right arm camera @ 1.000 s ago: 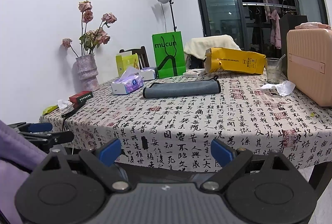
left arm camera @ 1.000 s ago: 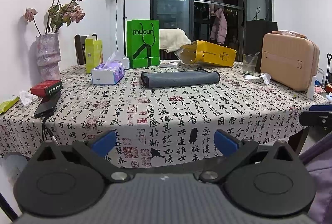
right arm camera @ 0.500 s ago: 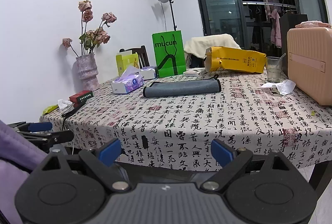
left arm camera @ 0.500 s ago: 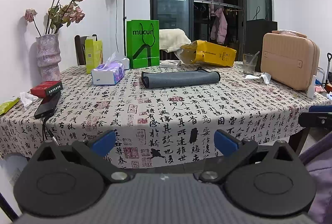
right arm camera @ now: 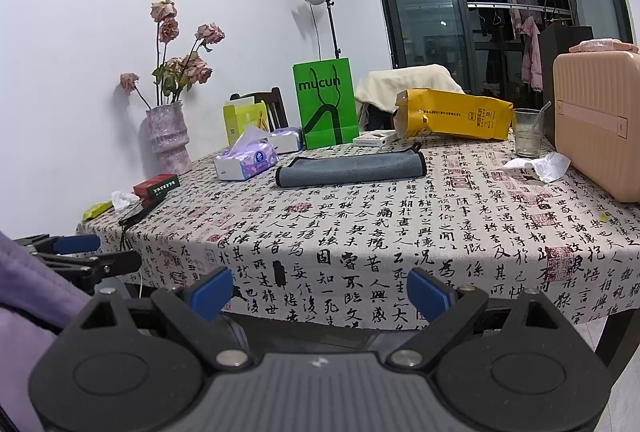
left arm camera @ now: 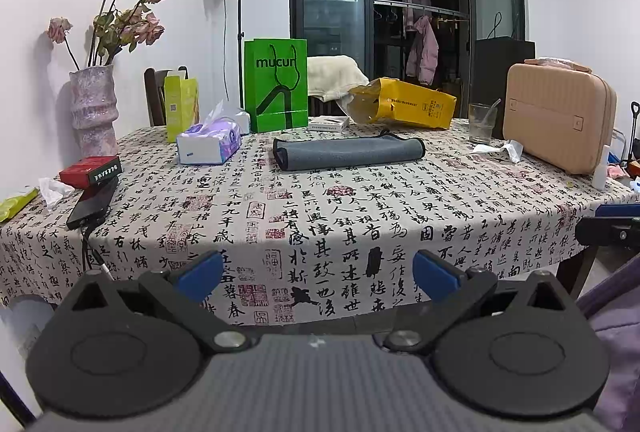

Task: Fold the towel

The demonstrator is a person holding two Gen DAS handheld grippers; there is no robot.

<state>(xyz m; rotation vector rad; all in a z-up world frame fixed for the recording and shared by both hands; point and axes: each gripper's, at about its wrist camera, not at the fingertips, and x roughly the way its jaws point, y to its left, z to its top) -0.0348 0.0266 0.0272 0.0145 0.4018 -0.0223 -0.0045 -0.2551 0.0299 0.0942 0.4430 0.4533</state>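
Since basically nothing is changed from a second ago, both tools, left tool (left arm camera: pixel 316 270) and right tool (right arm camera: pixel 320 291), are kept spread apart and empty, well short of the grey towel (left arm camera: pixel 349 153) lying already folded mid-bench (left arm camera: pixel 400 216), so no fold is started.

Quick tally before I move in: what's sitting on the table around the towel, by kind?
Towel: 1
Tissue packs: 2
Bags, green and yellow: 2
Boxes, red, yellow-green, white flat: 3
Vase: 1
Glass: 1
Pink case: 1
Phone: 1
Total: 12
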